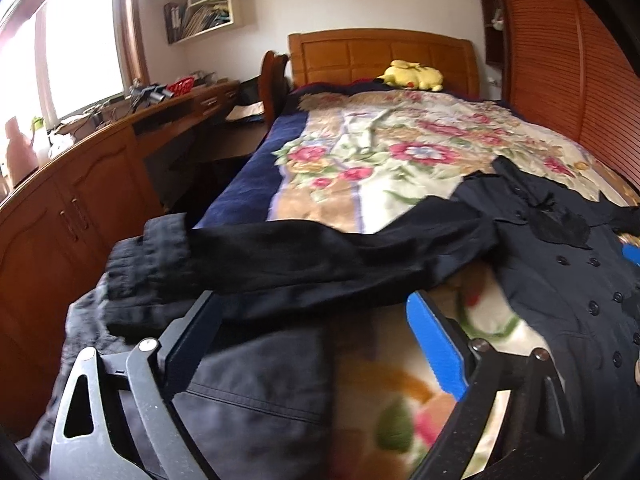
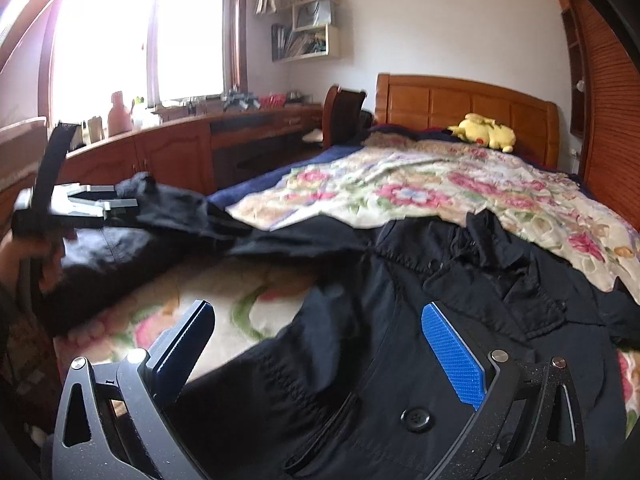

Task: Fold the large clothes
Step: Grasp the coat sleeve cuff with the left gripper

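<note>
While both hover over the dark coat [image 2: 400, 360], left claw [image 1: 316, 320] and right claw [image 2: 320, 344] gape empty.

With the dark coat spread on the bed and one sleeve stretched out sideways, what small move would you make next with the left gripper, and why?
Probably close the left gripper on the sleeve. Its jaws stand open with the sleeve lying across their tips, still stretched away from the coat. Gripping it would let the sleeve be folded over the coat's buttoned front.
</note>
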`<state>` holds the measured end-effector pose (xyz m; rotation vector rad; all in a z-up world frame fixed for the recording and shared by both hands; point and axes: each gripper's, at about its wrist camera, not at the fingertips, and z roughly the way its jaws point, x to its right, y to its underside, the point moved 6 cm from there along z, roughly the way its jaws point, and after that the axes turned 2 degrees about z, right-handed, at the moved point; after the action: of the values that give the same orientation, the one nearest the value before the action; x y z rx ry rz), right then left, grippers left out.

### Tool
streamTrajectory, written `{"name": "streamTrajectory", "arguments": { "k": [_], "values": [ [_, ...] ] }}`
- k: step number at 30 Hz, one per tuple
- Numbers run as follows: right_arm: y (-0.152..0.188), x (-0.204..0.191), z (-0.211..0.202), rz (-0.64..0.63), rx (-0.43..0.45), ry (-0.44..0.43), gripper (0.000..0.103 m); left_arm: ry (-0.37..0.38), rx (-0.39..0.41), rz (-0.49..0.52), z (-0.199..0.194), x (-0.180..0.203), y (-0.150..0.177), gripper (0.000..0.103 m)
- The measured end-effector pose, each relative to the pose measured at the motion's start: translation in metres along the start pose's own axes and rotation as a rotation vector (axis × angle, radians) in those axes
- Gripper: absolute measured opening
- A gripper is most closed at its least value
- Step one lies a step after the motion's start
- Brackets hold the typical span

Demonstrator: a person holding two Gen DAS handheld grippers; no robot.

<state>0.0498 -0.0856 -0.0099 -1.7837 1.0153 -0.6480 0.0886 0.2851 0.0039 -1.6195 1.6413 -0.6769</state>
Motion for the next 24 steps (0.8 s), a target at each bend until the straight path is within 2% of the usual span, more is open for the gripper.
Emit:
{"name": "streamTrajectory", "arguments": {
  "k": [3,6,11,18,24],
  "values": [
    [0.004,0.004,0.001,0.010,-0.011,-0.024,0.103,-0.046,-0.011,-0.003,0.003,-0.025,-0.003,0.092],
    [0.006,0.004,0.003,0.016,-0.025,-0.048,0.103,-0.081,-0.034,-0.025,0.008,-0.051,-0.002,0.086],
    [-0.001,-0.013,0.009,0.007,-0.060,-0.076,0.103,-0.085,-0.098,-0.117,0.023,-0.090,0.009,0.079],
    [-0.001,-0.022,0.014,0.013,-0.063,-0.101,0.103,-0.108,-0.219,-0.163,0.055,-0.107,0.025,0.078],
    [0.003,-0.023,0.014,0.011,-0.064,-0.120,0.103,-0.142,-0.244,-0.180,0.056,-0.114,0.036,0.078]
  ]
}}
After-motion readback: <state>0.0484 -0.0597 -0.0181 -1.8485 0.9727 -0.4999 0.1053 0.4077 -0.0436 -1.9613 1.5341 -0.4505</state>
